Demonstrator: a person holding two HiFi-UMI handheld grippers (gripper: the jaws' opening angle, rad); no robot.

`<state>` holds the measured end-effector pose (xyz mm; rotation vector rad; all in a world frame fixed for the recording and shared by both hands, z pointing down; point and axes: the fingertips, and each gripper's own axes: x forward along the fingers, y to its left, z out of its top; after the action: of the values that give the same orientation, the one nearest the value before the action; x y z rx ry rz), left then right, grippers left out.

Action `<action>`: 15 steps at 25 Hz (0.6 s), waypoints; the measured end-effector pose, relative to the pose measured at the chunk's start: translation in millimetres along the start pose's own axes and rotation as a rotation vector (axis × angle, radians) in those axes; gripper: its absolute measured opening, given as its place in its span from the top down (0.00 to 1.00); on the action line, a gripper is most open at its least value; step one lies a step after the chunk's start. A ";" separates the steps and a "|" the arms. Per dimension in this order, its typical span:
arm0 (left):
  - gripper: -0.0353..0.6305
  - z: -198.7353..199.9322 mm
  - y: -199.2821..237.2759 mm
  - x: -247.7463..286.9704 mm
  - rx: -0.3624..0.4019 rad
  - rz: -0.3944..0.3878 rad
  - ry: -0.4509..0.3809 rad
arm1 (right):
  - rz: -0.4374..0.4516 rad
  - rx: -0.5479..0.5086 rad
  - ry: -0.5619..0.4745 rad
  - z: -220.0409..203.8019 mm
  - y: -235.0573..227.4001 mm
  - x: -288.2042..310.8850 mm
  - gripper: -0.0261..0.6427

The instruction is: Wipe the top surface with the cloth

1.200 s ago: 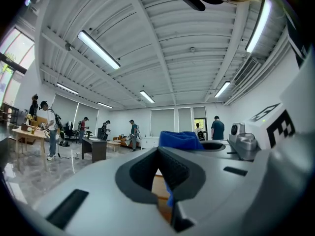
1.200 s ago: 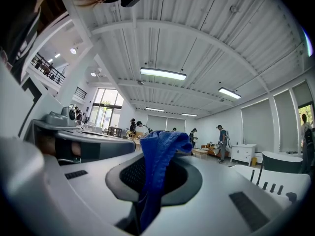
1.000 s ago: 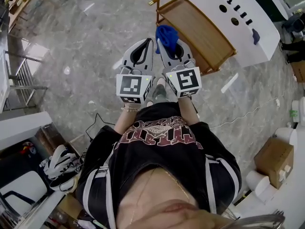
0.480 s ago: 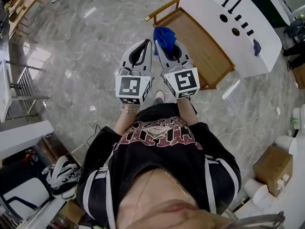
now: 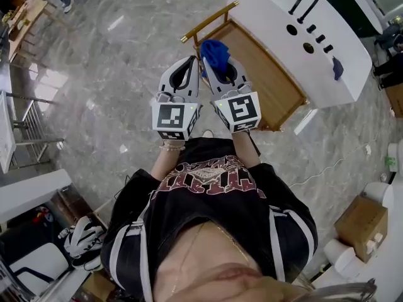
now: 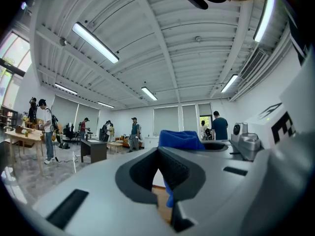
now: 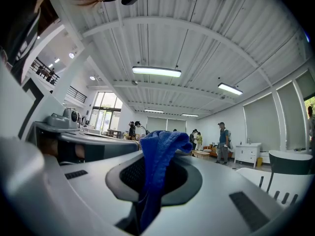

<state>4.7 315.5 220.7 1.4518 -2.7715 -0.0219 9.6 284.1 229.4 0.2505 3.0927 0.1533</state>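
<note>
Evidently soft, light and limp: blue cloth point(image 7: 158, 154) clamped mid-length in the closed right gripper point(image 5: 215, 60), bunched above the jaws, held at twelve o'clock from the body. Left gripper point(image 5: 190, 60) just beside it at nine o'clock, jaws together on nothing. Probably best kept pinched on a thick fold and pressed flat against the wooden top point(image 5: 267, 74) at two o'clock.

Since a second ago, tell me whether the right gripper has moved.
Yes. The right gripper with its blue cloth has advanced further over the wooden table.
</note>
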 end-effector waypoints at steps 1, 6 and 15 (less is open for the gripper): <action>0.87 -1.7 0.0 4.5 -0.002 -0.006 0.004 | -0.008 0.001 0.004 -2.1 -4.0 1.4 0.88; 0.87 -9.8 0.0 27.5 -0.008 -0.048 0.022 | -0.058 0.011 0.024 -13.2 -23.9 7.3 0.88; 0.87 -6.6 26.0 82.7 0.010 -0.153 0.034 | -0.168 0.015 0.043 -16.8 -60.6 51.1 0.88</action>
<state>-63.6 262.3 228.2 1.6465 -2.6314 0.0158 -51.1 231.3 238.6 -0.0125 3.1398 0.1318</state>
